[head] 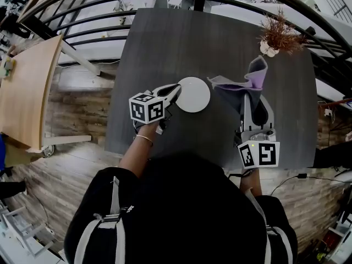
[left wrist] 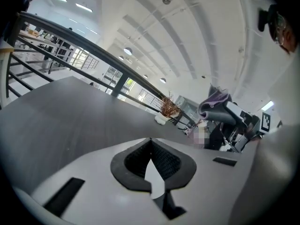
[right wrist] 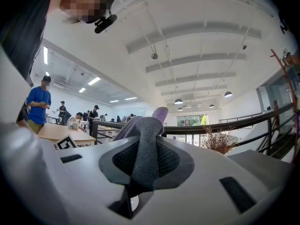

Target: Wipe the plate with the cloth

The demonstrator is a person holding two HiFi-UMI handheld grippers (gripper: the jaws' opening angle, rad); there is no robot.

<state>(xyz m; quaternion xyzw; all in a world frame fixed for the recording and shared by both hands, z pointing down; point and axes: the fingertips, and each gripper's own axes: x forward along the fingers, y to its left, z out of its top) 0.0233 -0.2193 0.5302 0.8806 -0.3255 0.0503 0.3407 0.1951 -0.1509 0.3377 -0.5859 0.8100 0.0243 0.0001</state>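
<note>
- Plate (head: 193, 95) location? Quick.
- White, round, mid table (head: 181, 43), toward the person's side. Left gripper (head: 174, 91) is on the plate's left rim and closed on it. The left gripper view shows a white sliver of rim pinched between the pads.
- Lifted or flat?
- Can't tell from the head view. The gripper points a little downward at the plate, nothing more to log.
- Why grip the rim?
- My read: to steady the plate, maybe tip it, so it won't slide under wiping. A rim grip leaves the plate's face bare for the cloth (head: 248, 80).
- Cloth position?
- Purple-grey, right of the plate, apart from it, no contact. Right gripper (head: 255, 99) is clamped on it. The right gripper view shows a grey fold squeezed between the pads, with the rest sticking up and forward past the tips.
- Why held like that?
- Judgement: a bunch of cloth past the tips makes a soft wad to rub with, so hard gripper parts don't scrape the plate.
- Wiping started?
- No cloth-to-plate contact visible, so I'd say not yet. The next move likely needs the cloth brought leftward onto the plate's face.
- Risks?
- Thin rim in a narrow pinch; it could slip or twist once the cloth presses. Guess only.
- Anything else near?
- Dried plant (head: 278, 36) beyond the plate, far right, well apart.
</note>
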